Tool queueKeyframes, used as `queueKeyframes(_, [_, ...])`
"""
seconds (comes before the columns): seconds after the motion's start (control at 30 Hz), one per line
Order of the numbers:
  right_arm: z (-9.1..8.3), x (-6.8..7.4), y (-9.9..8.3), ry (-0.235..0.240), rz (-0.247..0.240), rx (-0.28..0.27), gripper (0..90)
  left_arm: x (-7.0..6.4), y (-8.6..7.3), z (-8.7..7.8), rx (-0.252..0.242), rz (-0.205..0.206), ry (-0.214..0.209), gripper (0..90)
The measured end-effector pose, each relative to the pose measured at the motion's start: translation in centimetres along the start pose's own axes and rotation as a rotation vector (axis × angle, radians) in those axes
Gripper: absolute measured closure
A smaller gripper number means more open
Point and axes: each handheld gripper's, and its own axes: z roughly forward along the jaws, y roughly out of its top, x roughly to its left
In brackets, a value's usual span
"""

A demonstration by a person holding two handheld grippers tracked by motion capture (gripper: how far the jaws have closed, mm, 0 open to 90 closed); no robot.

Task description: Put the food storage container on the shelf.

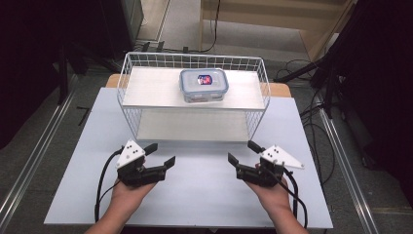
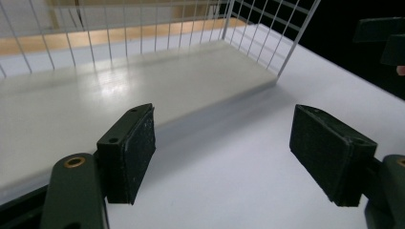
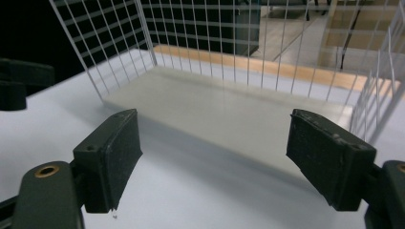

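The box [image 1: 204, 85] is a clear, rounded-rectangular plastic container with a blue-grey clip lid, shut, with a red and blue thing showing through the lid. It sits flat on the rack's [image 1: 146, 89] top shelf, right of centre, toward the far side.

My left claw [image 1: 163, 155] sits in the lower left of the high view, gripped from below by my left hand [image 1: 127, 191], jaws spread wide with nothing between them. They point up and to the right in the frame. My right claw [image 1: 241, 152] sits in the lower right, held by my right hand [image 1: 271, 194], jaws equally wide apart and empty, pointing up and to the left. Both forearms enter from the bottom edge. In each claw view my two black pads [image 2: 138, 148] [image 3: 117, 152] stand far apart at the bottom corners.
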Motion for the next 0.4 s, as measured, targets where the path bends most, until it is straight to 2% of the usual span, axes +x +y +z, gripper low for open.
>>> queueKeyframes(0.07, [-0.5, 0.2, -1.4, -0.008, -0.001, -0.004, 18.4, 0.0, -2.2, -0.3, 0.006, -0.005, 0.002, 22.8])
queueKeyframes(0.1, [-0.9, 0.3, -2.4, -0.02, -0.004, -0.016, 19.3, 0.0, -2.9, -0.2, 0.029, -0.003, 0.001, 22.8])
queueKeyframes(0.17, [-1.4, 0.3, -3.7, -0.033, -0.002, -0.008, 19.4, 0.1, -3.8, 0.5, 0.114, 0.008, -0.004, 21.0])
queueKeyframes(0.23, [-1.4, 0.3, -4.3, -0.025, -0.018, 0.037, 18.5, 0.2, -4.1, 0.7, 0.116, 0.002, -0.007, 20.3])
queueKeyframes(0.27, [-1.4, 0.2, -4.3, -0.028, -0.025, 0.035, 18.6, 0.2, -4.1, 0.8, 0.113, -0.003, -0.006, 20.4])
queueKeyframes(0.4, [-1.3, -0.1, -4.2, -0.027, 0.003, 0.026, 18.4, 0.1, -3.9, 0.9, 0.104, -0.014, -0.004, 20.3])
